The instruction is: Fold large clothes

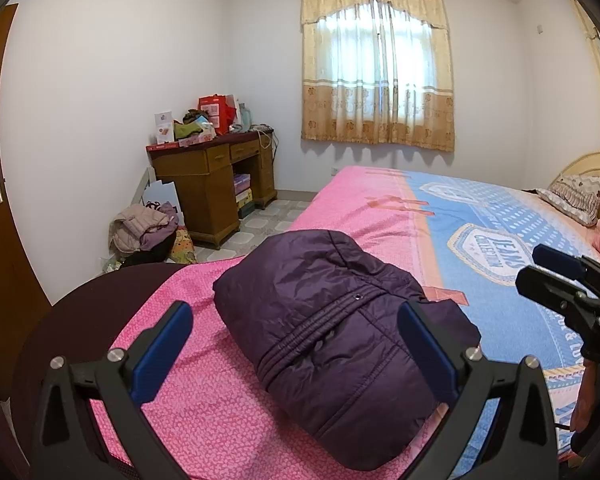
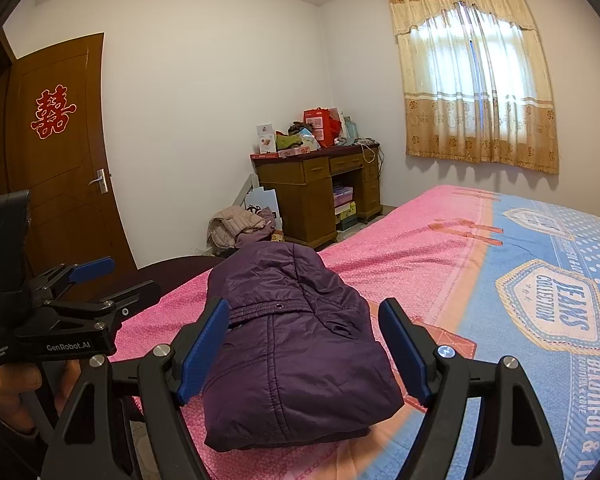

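1. Nearest the left wrist camera is the left gripper (image 1: 296, 344), its two blue-padded fingers (image 1: 162, 350) spread wide and pinching nothing.
2. Between and just beyond those fingers lies the purple padded jacket (image 1: 332, 340), folded into a thick bundle on the bed (image 1: 380, 216). The right-hand pad overlaps the jacket's edge in that view; whether it touches the fabric I cannot tell. The left-hand pad stands apart from it, over bare pink bedspread (image 1: 204, 408).
3. In the right wrist view the right gripper (image 2: 304, 348) also has its jaws spread wide, empty. The jacket fills most of the gap between its fingers (image 2: 402, 350). The left-hand pad overlaps the jacket's side, contact unclear; the right-hand pad is clear of it, with a strip of bedspread showing between.
4. The jacket sits near the bed's near corner, on the pink part of the bedspread, beside the blue printed part. Its snap fastener and stitched band face up, and the rounded folded end points away from both cameras.
5. Each gripper shows in the other's view: the right one at the far right edge of the left view, the left one at the lower left of the right view, held by a hand (image 2: 8, 392).
6. Behind: a wooden desk (image 1: 216, 184) piled with boxes, a heap of clothes (image 1: 144, 228) on the floor beside it, a curtained window (image 1: 376, 68) and a brown door (image 2: 60, 160).
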